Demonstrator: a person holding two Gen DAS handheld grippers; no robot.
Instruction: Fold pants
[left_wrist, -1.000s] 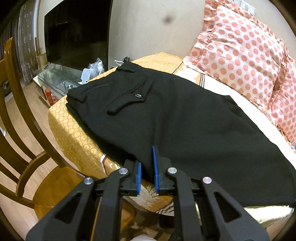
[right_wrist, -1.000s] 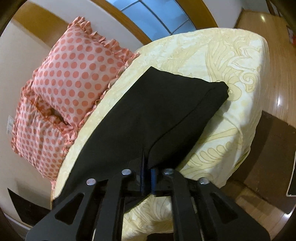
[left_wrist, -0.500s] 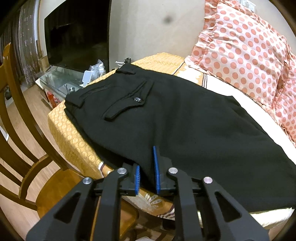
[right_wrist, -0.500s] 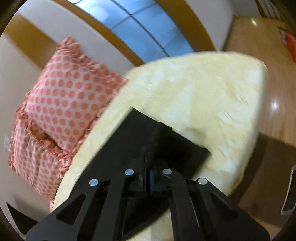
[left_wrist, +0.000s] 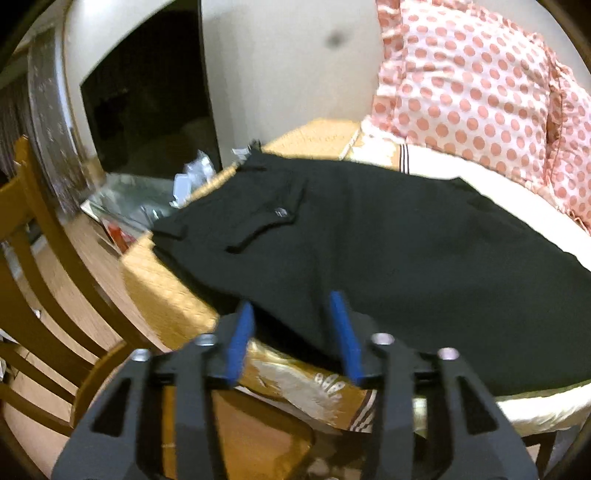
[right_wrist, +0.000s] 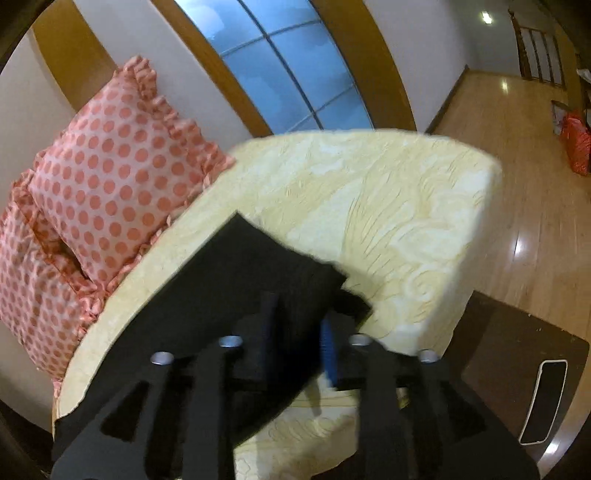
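The black pants (left_wrist: 388, 251) lie flat across the yellow patterned bed cover (right_wrist: 388, 206), waistband and buttoned back pocket (left_wrist: 269, 221) toward the far left in the left wrist view; the left gripper (left_wrist: 291, 332) stands with its blue pads spread apart at the near edge of the fabric, nothing clamped between them. The right gripper (right_wrist: 295, 332) is likewise spread, its fingers straddling the folded leg end of the pants (right_wrist: 258, 288), which lies between the pads without being pinched. Polka-dot pillows (right_wrist: 110, 184) border the far side of the garment, a wooden chair (left_wrist: 44, 295) stands just beside the bed on the left, and a dark television (left_wrist: 147, 103) occupies the wall beyond.
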